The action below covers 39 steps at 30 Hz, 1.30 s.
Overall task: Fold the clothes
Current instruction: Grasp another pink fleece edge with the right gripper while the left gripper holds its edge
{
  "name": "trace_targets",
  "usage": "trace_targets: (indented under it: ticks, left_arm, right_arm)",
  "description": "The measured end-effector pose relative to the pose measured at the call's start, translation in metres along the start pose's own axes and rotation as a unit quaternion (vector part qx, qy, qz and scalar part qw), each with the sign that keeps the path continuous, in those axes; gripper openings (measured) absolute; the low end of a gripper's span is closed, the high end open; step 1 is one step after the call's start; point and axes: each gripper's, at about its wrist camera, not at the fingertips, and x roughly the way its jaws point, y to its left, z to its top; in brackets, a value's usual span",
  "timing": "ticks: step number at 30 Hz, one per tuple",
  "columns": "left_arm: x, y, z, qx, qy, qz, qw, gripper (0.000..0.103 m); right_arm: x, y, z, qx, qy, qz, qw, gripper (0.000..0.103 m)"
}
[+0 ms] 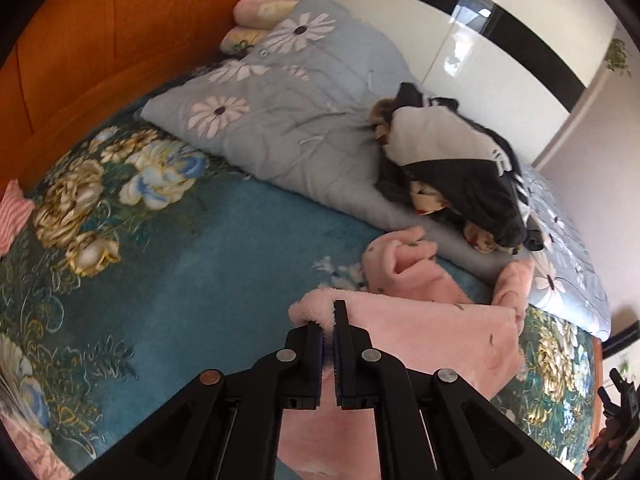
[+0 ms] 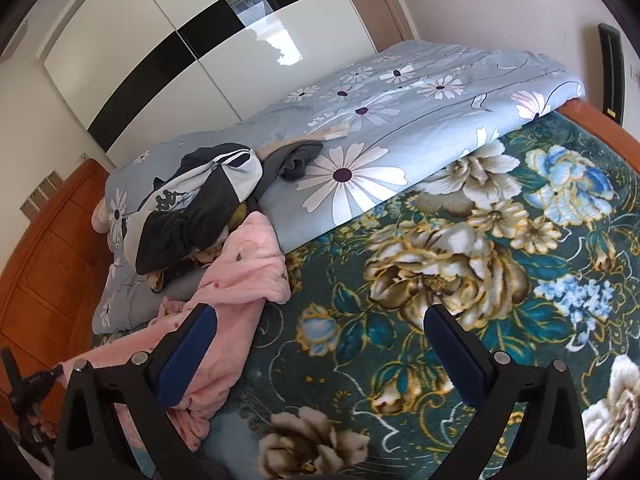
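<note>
A fluffy pink garment [image 1: 432,332] lies on the teal floral bedspread [image 1: 200,248]. My left gripper [image 1: 327,316] is shut on its upper edge, the pink cloth pinched between the black fingers. In the right wrist view the same pink garment [image 2: 236,280] is draped at the left, running down under the left finger. My right gripper [image 2: 320,320] stands wide open above the bedspread [image 2: 440,280], nothing between its blue pads. A heap of black and white clothes [image 1: 452,160] rests on the folded grey quilt [image 1: 288,120]; the heap [image 2: 196,208] also shows at the left of the right wrist view.
The grey daisy-print quilt [image 2: 400,120] covers the far side of the bed. An orange wooden headboard [image 1: 100,40] and bed frame [image 2: 44,264] border it. A glossy white and black wardrobe [image 2: 168,48] stands behind. Pillows [image 1: 256,12] lie by the headboard. A striped pink cloth [image 1: 12,216] sits at the left edge.
</note>
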Motion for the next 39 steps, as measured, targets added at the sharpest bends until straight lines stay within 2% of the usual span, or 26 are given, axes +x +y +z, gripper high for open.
trace_targets:
  ticks: [4,6,7,8,9,10,12,14,16,19,23,24,26,27,30,33,34,35,36,37,38,39]
  left_arm:
    - [0.026,0.019,-0.024,-0.037,0.04,-0.013,0.9984,0.008]
    - [0.029,0.023,-0.035,-0.049,0.049,-0.022,0.9974,0.011]
    - [0.027,0.025,-0.041,-0.056,0.048,-0.026,0.997,0.02]
    - [0.026,0.027,-0.046,-0.063,0.047,-0.03,0.9965,0.035]
    - [0.024,0.03,-0.053,-0.073,0.045,-0.038,0.9956,0.042]
    - [0.022,0.035,-0.06,-0.086,0.041,-0.046,0.9945,0.054]
    - [0.02,0.047,-0.074,-0.117,0.034,-0.056,0.9909,0.059]
    - [0.022,0.06,-0.09,-0.164,0.041,-0.063,0.9835,0.062]
    - [0.028,0.074,-0.108,-0.218,0.054,-0.076,0.9714,0.062]
    - [0.045,0.089,-0.136,-0.295,0.081,-0.096,0.9471,0.062]
    - [0.072,0.099,-0.162,-0.365,0.118,-0.107,0.9171,0.062]
    - [0.076,0.1,-0.164,-0.382,0.116,-0.12,0.9089,0.062]
    - [0.08,0.101,-0.165,-0.41,0.109,-0.146,0.8935,0.062]
    - [0.081,0.101,-0.162,-0.418,0.104,-0.156,0.889,0.062]
    - [0.08,0.097,-0.15,-0.419,0.091,-0.16,0.8889,0.062]
    - [0.084,0.09,-0.143,-0.421,0.089,-0.17,0.8866,0.059]
    - [0.087,0.087,-0.14,-0.419,0.091,-0.165,0.8881,0.047]
    - [0.09,0.085,-0.138,-0.417,0.096,-0.16,0.8897,0.032]
    - [0.093,0.084,-0.136,-0.418,0.099,-0.156,0.8897,0.025]
    - [0.095,0.085,-0.137,-0.42,0.1,-0.153,0.889,0.013]
    - [0.095,0.083,-0.134,-0.418,0.097,-0.151,0.8904,0.01]
    - [0.091,0.081,-0.131,-0.41,0.09,-0.149,0.8954,0.009]
  right_arm:
    - [0.027,0.022,-0.009,-0.008,0.045,0.029,0.999,0.103]
    - [0.041,0.033,-0.012,-0.01,0.068,0.035,0.997,0.099]
    - [0.049,0.038,-0.014,-0.01,0.08,0.038,0.996,0.093]
    - [0.056,0.043,-0.015,-0.01,0.091,0.041,0.995,0.085]
    - [0.065,0.05,-0.017,-0.013,0.104,0.042,0.994,0.081]
    - [0.074,0.058,-0.018,-0.017,0.117,0.042,0.992,0.077]
    - [0.093,0.073,-0.02,-0.025,0.144,0.047,0.988,0.075]
    - [0.114,0.091,-0.022,-0.031,0.17,0.059,0.983,0.075]
    - [0.137,0.105,-0.021,-0.016,0.19,0.073,0.979,0.075]
    - [0.172,0.119,-0.022,0.035,0.218,0.086,0.972,0.075]
    - [0.211,0.138,-0.027,0.067,0.248,0.085,0.963,0.074]
    - [0.219,0.143,-0.029,0.067,0.255,0.083,0.961,0.073]
    - [0.231,0.152,-0.031,0.062,0.268,0.076,0.958,0.063]
    - [0.236,0.156,-0.032,0.057,0.273,0.07,0.958,0.062]
    - [0.25,0.165,-0.034,0.052,0.288,0.054,0.955,0.05]
    - [0.26,0.163,-0.037,0.079,0.296,0.058,0.95,0.026]
    - [0.26,0.163,-0.037,0.082,0.297,0.062,0.949,0.013]
    - [0.26,0.164,-0.037,0.085,0.298,0.066,0.948,0.01]
    - [0.258,0.166,-0.036,0.082,0.298,0.07,0.949,0.009]
    - [0.255,0.168,-0.035,0.077,0.297,0.075,0.949,0.007]
    - [0.251,0.168,-0.033,0.075,0.295,0.084,0.949,0.006]
    - [0.247,0.168,-0.03,0.077,0.291,0.096,0.949,0.005]
